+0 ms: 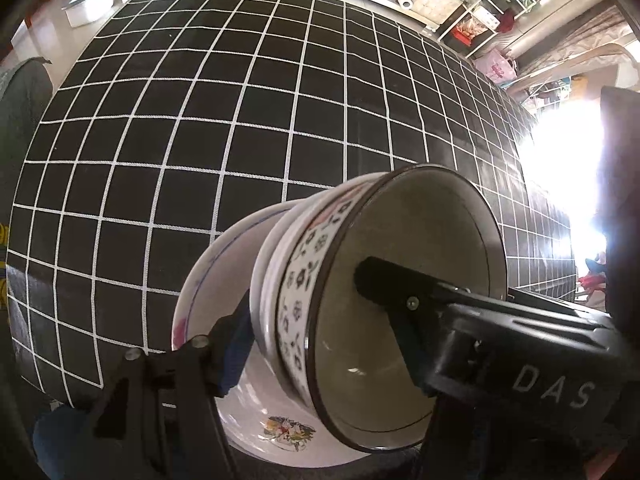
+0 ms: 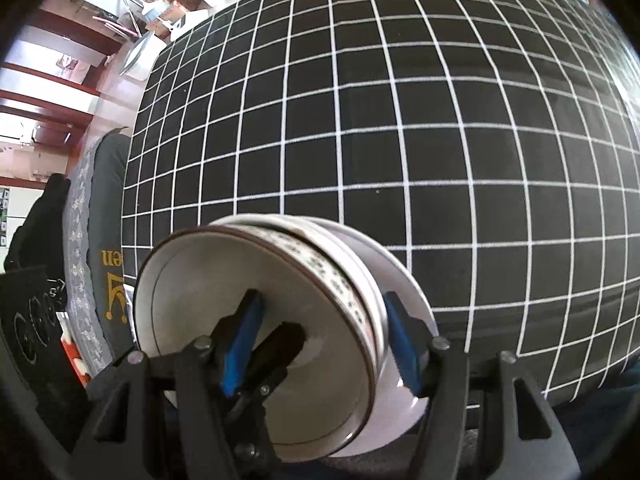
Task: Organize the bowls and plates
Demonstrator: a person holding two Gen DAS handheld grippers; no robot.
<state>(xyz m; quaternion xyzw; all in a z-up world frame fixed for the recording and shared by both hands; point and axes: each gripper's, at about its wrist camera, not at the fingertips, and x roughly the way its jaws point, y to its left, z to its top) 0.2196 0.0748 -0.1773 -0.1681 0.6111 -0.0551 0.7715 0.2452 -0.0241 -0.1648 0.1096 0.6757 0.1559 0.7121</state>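
A stack of nested bowls is held on edge above the black grid tablecloth point(image 1: 240, 140). The inner bowl point(image 1: 384, 320) has a brown rim and a dark flower band. It sits in white bowls, the outermost point(image 1: 208, 280) with a painted flower inside. My left gripper point(image 1: 296, 320) is shut on the stack's rim, one finger inside the inner bowl, the other behind the outer wall. My right gripper point(image 2: 320, 340) is shut on the same stack point(image 2: 280, 300) from the opposite side. Its blue pads point(image 2: 240, 344) clamp the walls. The left gripper's finger point(image 2: 280, 344) shows inside the bowl.
The tablecloth point(image 2: 400, 120) covers the table in both views. A white plastic bin point(image 1: 88, 4) stands on the floor beyond the far left corner. Shelves point(image 1: 480, 8) with clutter stand at the back right. A dark cushion point(image 2: 104, 208) lies by the table's left edge.
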